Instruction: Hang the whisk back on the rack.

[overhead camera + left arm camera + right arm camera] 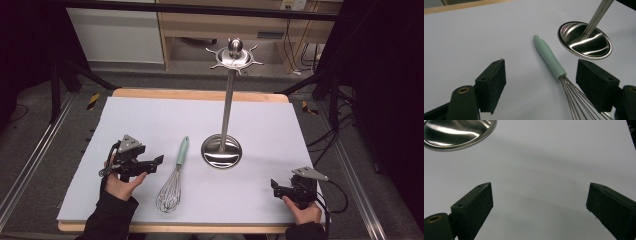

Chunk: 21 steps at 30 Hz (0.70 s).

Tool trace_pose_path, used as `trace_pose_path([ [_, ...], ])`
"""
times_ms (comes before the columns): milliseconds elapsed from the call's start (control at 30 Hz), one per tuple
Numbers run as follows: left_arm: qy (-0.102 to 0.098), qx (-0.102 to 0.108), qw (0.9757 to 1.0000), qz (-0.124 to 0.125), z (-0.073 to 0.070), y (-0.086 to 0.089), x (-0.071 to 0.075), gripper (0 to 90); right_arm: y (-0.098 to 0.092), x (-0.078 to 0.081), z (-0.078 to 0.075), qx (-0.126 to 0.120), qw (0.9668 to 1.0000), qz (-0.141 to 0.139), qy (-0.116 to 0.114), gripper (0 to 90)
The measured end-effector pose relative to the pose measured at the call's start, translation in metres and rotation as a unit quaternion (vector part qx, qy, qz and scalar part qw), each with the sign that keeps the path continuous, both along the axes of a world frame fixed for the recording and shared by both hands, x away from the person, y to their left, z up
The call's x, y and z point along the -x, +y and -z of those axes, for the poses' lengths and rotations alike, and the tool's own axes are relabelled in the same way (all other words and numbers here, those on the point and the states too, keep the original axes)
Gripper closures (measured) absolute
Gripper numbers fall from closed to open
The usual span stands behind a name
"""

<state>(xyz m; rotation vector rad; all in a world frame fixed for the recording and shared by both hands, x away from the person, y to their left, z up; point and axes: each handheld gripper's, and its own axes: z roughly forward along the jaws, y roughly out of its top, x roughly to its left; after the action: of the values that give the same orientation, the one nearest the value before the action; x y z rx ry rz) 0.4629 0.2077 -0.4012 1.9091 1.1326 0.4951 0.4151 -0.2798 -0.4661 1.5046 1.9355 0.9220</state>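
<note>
This is looking like a lab recording rig: black curtains (30, 45) are hanging at both sides, metal floor rails (30, 165) are flanking a white-covered table (150, 115), cables (325, 140) are trailing past its right edge.

In the left gripper view, the whisk (554, 65) wires run off the bottom edge, partly behind one black jaw. The stand (585, 40) pole is cut by the top edge. In the right gripper view, its base (456, 132) is clipped at the top left corner.

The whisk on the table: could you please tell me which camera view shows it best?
The high view: the whisk lies whole there, mint handle to wire loops, between the left gripper and the stand's base. The left gripper view brings its handle close but cuts off the wires' far end. The right gripper view looks at bare table.
</note>
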Motion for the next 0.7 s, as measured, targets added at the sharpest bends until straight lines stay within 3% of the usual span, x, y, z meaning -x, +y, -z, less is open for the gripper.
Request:
trace_pose_path([
  [433, 0.012, -0.026, 0.9995, 0.015, -0.018, -0.024, -0.014, 23.5, -0.001, 0.001, -0.002, -0.001, 1.0000, -0.004, 0.002, 7.5],
  [700, 0.032, -0.049, 0.9980, 0.024, -0.015, -0.038, -0.023, 25.4, 0.000, 0.000, 0.000, 0.002, 0.9999, -0.008, 0.008, 7.8],
])
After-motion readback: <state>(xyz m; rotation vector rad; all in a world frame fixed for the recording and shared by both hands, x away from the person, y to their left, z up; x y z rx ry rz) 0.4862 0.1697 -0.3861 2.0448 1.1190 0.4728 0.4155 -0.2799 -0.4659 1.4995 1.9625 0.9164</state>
